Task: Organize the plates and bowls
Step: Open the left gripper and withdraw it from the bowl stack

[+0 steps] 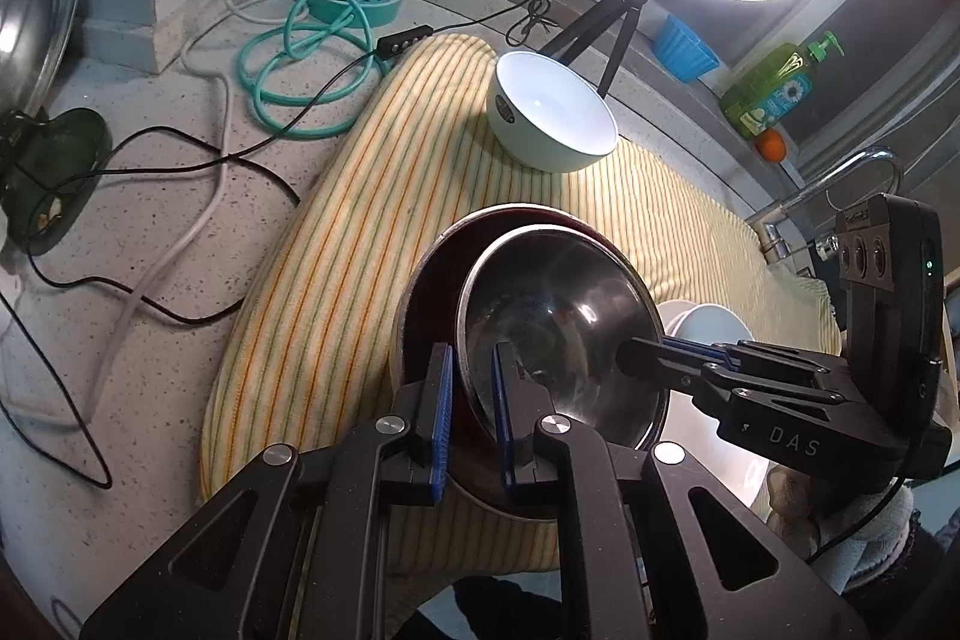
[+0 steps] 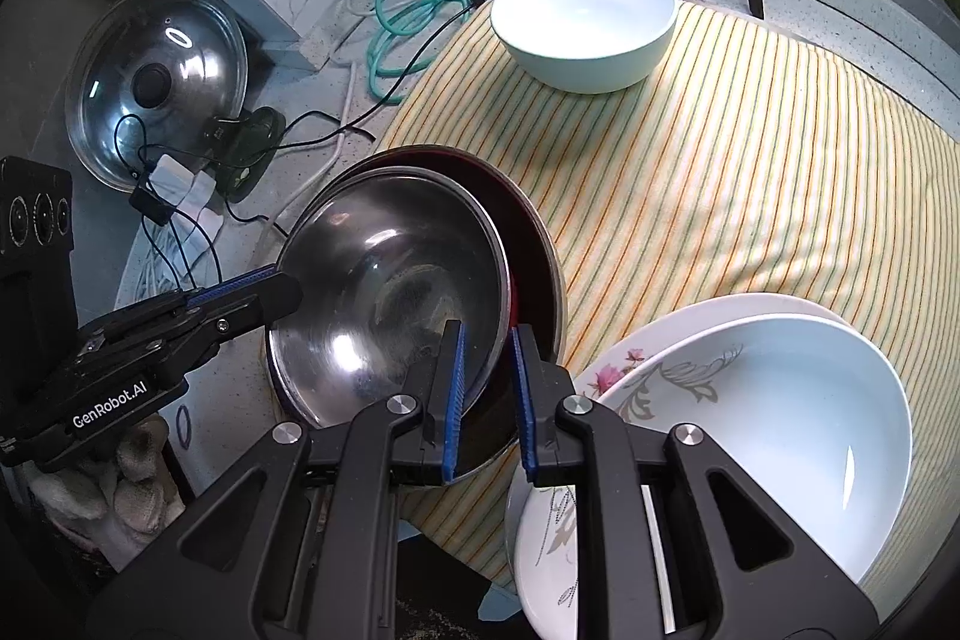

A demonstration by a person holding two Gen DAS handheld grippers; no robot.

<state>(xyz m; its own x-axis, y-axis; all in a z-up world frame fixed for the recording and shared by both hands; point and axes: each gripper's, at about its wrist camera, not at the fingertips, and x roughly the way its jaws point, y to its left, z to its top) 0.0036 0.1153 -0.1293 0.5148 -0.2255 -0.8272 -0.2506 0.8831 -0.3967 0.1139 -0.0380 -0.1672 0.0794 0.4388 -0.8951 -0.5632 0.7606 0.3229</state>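
Striped cloth bears a steel bowl, rim between both grippers' part-open jaws, grip unclear.

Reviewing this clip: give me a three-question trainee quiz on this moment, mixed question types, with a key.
1. True or false: the left gripper and the right gripper both straddle the steel bowl's rim.
2. What does the steel bowl sit inside? A) pale bowl B) dark red-lined bowl C) floral plates
3. Fill in: the pale bowl stands alone on the striped ____.

Key: 1 true. 2 B, the dark red-lined bowl. 3 cloth.
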